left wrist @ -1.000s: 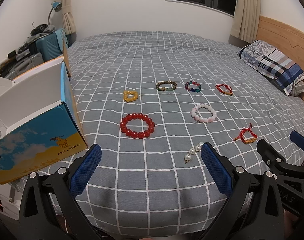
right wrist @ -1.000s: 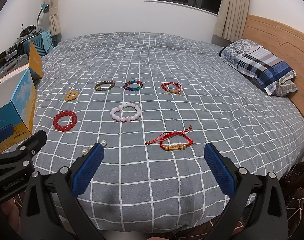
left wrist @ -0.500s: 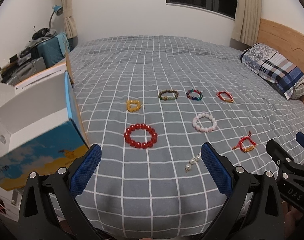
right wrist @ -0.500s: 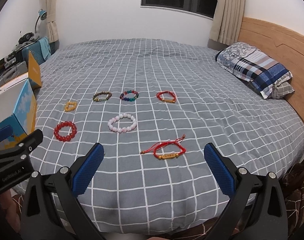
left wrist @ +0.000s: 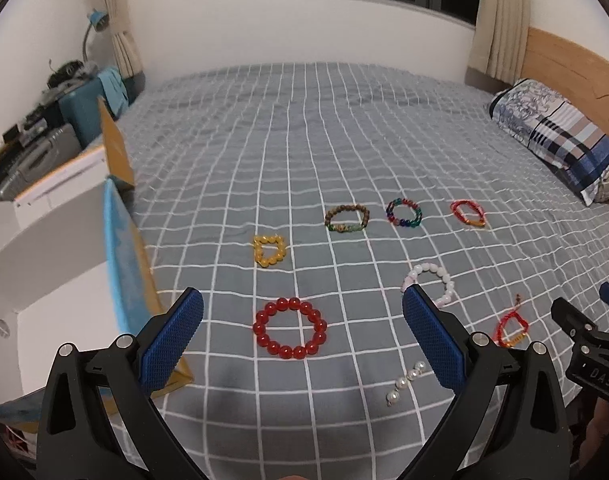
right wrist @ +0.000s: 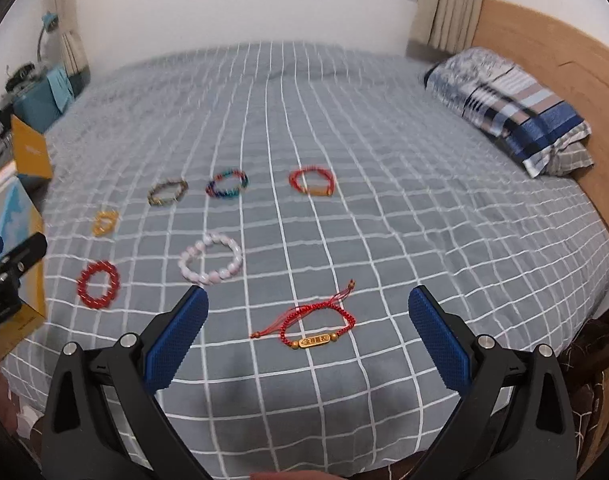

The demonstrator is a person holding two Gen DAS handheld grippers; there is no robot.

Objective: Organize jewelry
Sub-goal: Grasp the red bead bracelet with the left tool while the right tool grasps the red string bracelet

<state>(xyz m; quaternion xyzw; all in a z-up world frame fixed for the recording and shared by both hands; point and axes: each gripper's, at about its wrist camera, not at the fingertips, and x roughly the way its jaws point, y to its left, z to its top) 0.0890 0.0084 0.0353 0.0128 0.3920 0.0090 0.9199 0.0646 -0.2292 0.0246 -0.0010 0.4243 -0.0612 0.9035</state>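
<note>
The left tool (left wrist: pixel 302 334) is spread wide and holds nothing; it hangs above the red bead bracelet (left wrist: pixel 289 333) on the bed (left wrist: pixel 344 140). The right tool (right wrist: pixel 307 336) is likewise wide and empty, above the red cord bracelet (right wrist: pixel 314 326). The pink bead bracelet (right wrist: pixel 210 264) lies between these two pieces. The pearl strand (left wrist: pixel 405 381) lies near the bed's front edge. An open box (left wrist: pixel 64 280) stands at the left.
</note>
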